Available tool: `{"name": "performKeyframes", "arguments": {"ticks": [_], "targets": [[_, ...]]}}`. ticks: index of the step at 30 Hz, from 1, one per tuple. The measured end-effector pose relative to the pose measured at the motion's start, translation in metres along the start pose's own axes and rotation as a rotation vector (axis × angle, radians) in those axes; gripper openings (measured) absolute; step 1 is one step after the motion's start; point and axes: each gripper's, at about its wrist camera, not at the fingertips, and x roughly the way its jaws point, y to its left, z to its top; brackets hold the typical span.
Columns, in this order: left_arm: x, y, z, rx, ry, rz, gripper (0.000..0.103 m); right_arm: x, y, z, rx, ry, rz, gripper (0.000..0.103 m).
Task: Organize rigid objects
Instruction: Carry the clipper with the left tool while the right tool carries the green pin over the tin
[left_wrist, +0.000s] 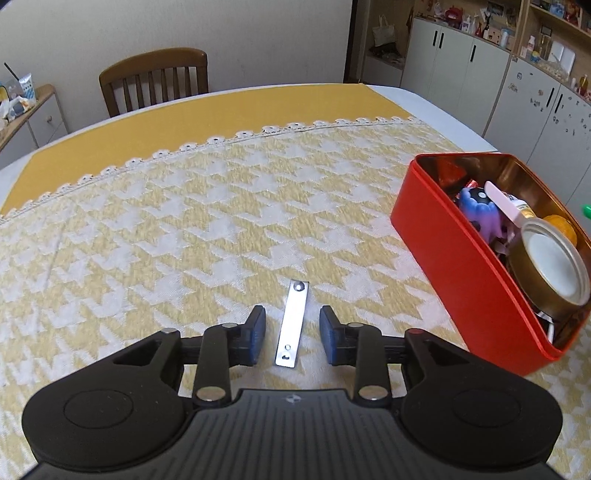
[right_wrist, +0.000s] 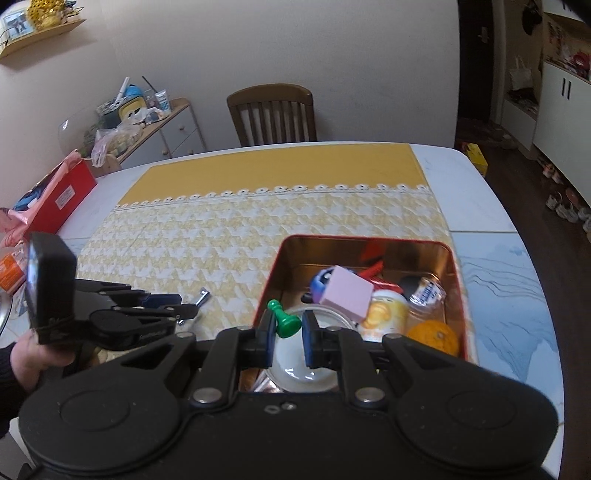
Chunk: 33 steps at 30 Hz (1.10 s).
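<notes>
**Left gripper straddling the strip, right one over the tin**

Left gripper (left_wrist: 291, 336) sits low over the cloth (left_wrist: 166, 229) with its jaws wide, and I see nothing held between them. From largest to smallest: the table (right_wrist: 495, 266), the cloth on it, the red tin (left_wrist: 454, 266) off to the right of my left gripper, then the metal strip (left_wrist: 291, 325). That strip lies flat on the cloth, between the two pads but apart from both. Its long axis runs straight ahead, in line with the fingers, so I judge a plain squeeze would catch it across its narrow width. My left gripper is clearly the nearer one.

My right gripper (right_wrist: 288, 332) hangs above the tin, jaws narrow, with a green pawn (right_wrist: 283, 320) between the pads; I can't tell whether they pinch it.
</notes>
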Motion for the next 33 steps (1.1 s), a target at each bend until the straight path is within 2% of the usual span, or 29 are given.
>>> {"name": "performKeyframes", "arguments": {"ticks": [9, 11, 13, 18, 33], "targets": [[0.009, -0.001, 0.009, 0.009, -0.024, -0.002, 0.03, -0.002, -0.007, -0.006, 0.026, 0.009, -0.027, 0.014], [0.009, -0.003, 0.007, 0.023, -0.03, 0.003, 0.018, -0.001, -0.008, -0.007, 0.03, 0.01, -0.03, 0.014], [0.008, -0.004, 0.006, 0.036, -0.033, 0.008, 0.013, -0.001, -0.008, -0.008, 0.03, 0.01, -0.031, 0.014], [0.005, -0.006, 0.005, 0.043, -0.035, 0.021, 0.011, -0.001, -0.011, -0.01, 0.04, 0.01, -0.038, 0.014], [-0.074, -0.009, -0.003, -0.05, -0.132, -0.046, 0.011, -0.017, -0.024, -0.015, 0.051, -0.028, -0.057, 0.014]]}}
